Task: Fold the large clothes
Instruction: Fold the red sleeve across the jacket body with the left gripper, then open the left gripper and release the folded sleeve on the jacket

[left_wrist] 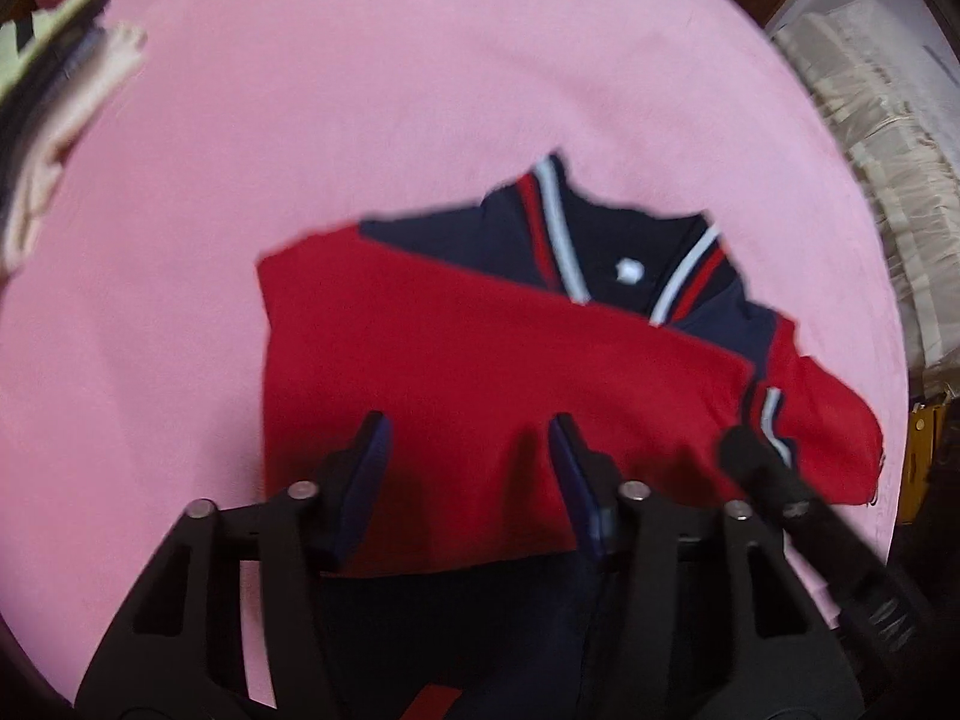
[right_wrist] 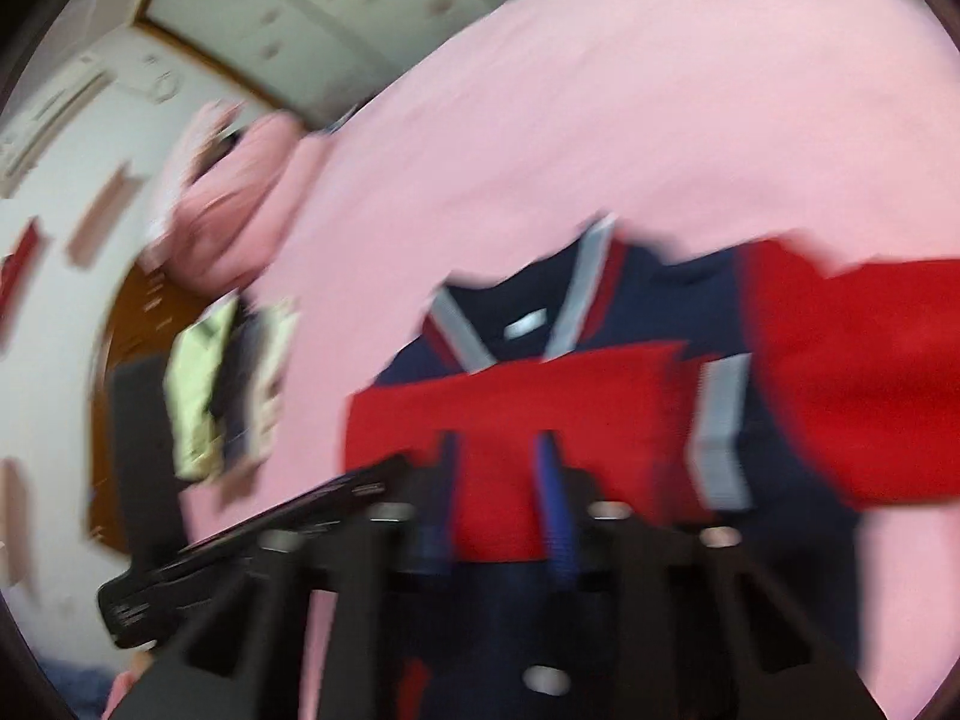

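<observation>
We see a red and navy jacket [left_wrist: 480, 360] with white stripes lying partly folded on a pink bedspread [left_wrist: 360, 120]. Our left gripper [left_wrist: 468, 438] hangs over its red panel with jaws apart and nothing between them. Our right gripper [right_wrist: 495, 450] is blurred, jaws narrowly parted over the red fabric; we cannot tell whether they pinch it.

I see the jacket [left_wrist: 480, 360] lying on the bed [left_wrist: 420, 90] with its collar at the far side, a pile of clothes [left_wrist: 48, 120] well apart to its left.
</observation>
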